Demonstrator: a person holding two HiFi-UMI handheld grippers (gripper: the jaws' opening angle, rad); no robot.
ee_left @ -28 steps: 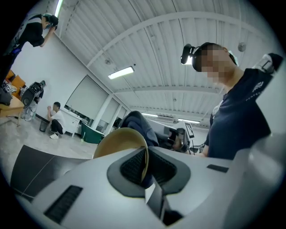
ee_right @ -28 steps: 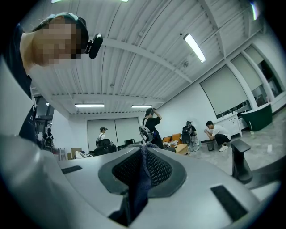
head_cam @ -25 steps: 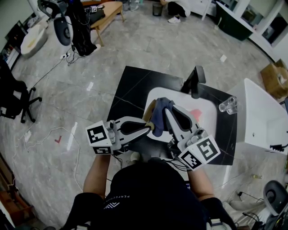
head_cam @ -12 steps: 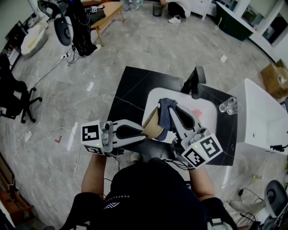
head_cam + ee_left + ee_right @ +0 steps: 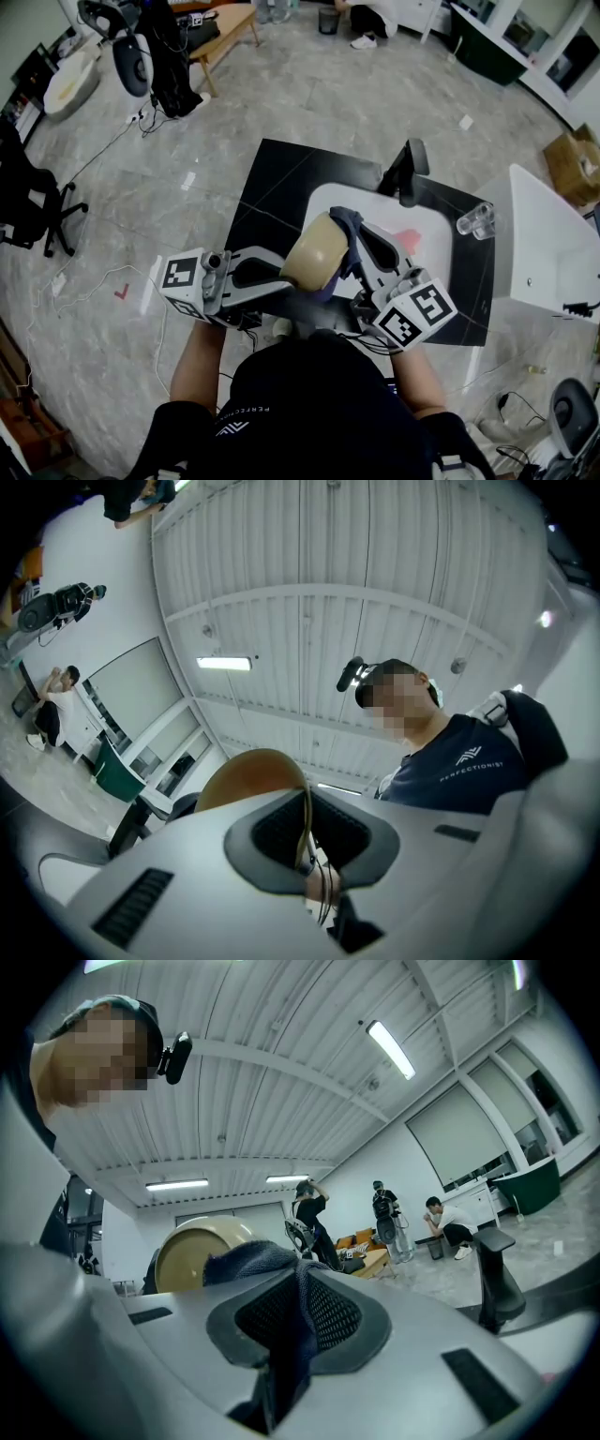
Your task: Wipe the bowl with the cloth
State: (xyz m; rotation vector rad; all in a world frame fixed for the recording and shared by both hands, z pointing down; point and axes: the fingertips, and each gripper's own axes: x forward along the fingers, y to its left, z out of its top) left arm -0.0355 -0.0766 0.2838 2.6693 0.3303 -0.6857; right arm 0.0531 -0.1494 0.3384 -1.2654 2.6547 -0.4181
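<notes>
Left gripper point(image 5: 292, 274) has its jaws clamped together on the rim of the bowl point(image 5: 319, 253). The left gripper view shows the thin rim edge pinched between the pads, with the bowl point(image 5: 248, 775) rising at 11 o'clock from the jaws. The bowl is held up in the air above the table point(image 5: 272, 178), tipped so its rounded outside faces the head camera.

Right gripper point(image 5: 354, 236) comes in from 4 o'clock with its jaws closed on the dark blue cloth point(image 5: 345, 223). In the right gripper view the cloth point(image 5: 258, 1260) bunches out of the jaws, with the bowl point(image 5: 192, 1251) just behind it at 10 o'clock. The cloth sits against the bowl's edge at about 1 o'clock of the bowl in the head view. It looks to be touching, but the exact contact patch is hidden.

Progress, as a judgement: both pickups are done and the wipe is at the contact stage. No view shows how much of the surface has been covered. Left to do are rubbing round the bowl, likely the inside too, then setting both things down on the white mat point(image 5: 323, 199).
</notes>
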